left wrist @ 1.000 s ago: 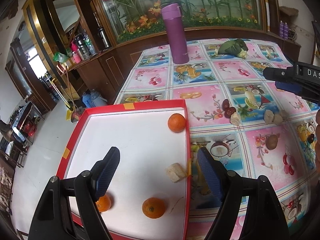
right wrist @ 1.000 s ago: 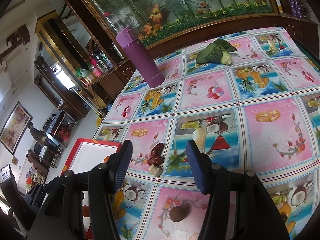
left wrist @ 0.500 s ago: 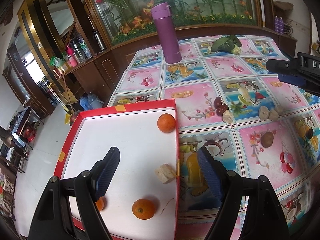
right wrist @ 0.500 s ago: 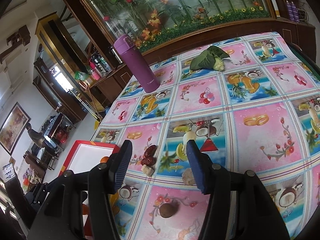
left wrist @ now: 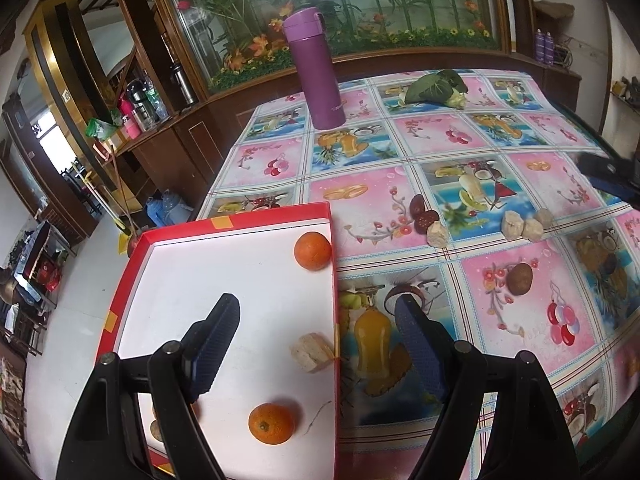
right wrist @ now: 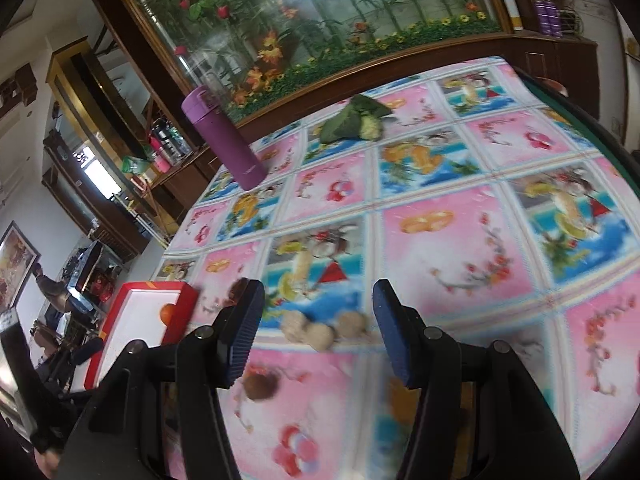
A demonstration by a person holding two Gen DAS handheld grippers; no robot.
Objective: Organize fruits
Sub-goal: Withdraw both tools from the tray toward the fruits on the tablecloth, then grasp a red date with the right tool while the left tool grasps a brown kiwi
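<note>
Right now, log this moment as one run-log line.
left gripper: open, over red-rimmed white tray | right gripper: open, above pale beige chunks | tray: two oranges, one chunk

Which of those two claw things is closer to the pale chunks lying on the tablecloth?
Right. The right gripper hangs open just short of the pale chunks, which sit between its fingers. The left gripper is off to their left, open, straddling the red tray's right rim.

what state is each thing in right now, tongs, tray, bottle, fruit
left tongs: open, empty, over the tray's right edge
right tongs: open, empty, aimed at the pale chunks
red tray: holds two oranges in plain view and one pale chunk
purple bottle: upright, lid shut
pale chunks: loose on the tablecloth, outside the tray
brown round fruit: on the cloth, outside the tray
leafy vegetable: lying at the far end
</note>
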